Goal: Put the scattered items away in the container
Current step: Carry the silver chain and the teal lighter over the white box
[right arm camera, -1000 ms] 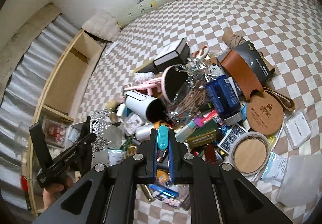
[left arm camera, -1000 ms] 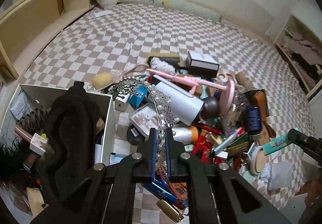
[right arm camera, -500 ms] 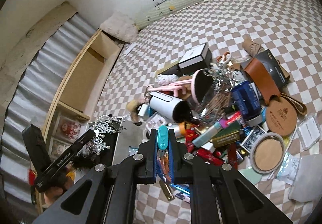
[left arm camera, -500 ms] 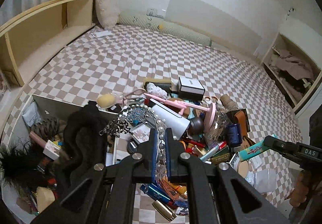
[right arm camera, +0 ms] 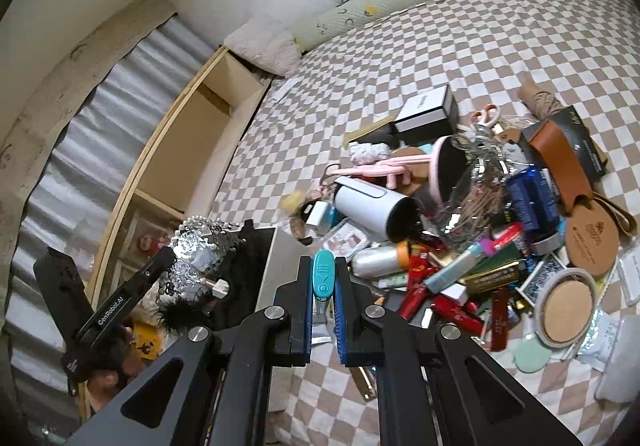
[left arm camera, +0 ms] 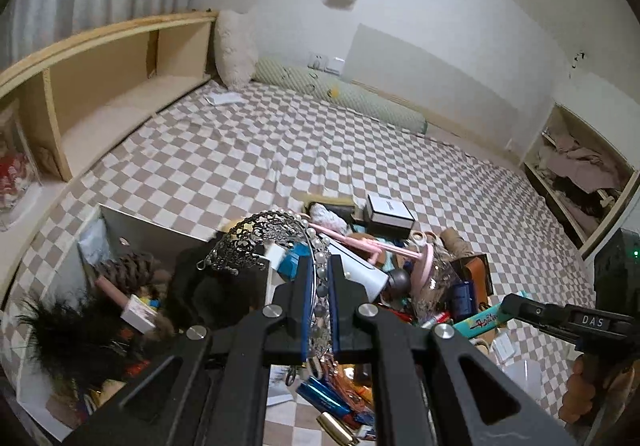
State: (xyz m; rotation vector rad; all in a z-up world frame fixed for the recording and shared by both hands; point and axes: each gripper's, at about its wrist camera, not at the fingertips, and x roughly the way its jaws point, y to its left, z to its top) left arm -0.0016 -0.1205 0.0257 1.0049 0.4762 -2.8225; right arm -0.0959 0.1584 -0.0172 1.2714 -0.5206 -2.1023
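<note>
My left gripper [left arm camera: 319, 278] is shut on a silver tiara with pearls [left arm camera: 256, 236] and holds it in the air above the white box [left arm camera: 152, 230], which holds a black cloth, a feather and other items. The tiara also shows in the right wrist view [right arm camera: 200, 242], over the box's rim [right arm camera: 270, 266]. My right gripper [right arm camera: 323, 278] is shut on a teal utility knife [right arm camera: 323, 272], held above the pile beside the box. It also shows in the left wrist view [left arm camera: 496, 316].
A pile of items lies on the checkered bed: a white cylinder [right arm camera: 372, 205], a pink stand mirror [right arm camera: 436, 169], a black-and-white box [right arm camera: 428, 111], a brown leather case [right arm camera: 556, 161], round cork coasters [right arm camera: 568, 306]. A wooden shelf [left arm camera: 100, 93] runs along the left.
My left gripper has lifted the tiara up and left, over the white box. My right gripper has risen with the teal knife and drawn back from the pile.
</note>
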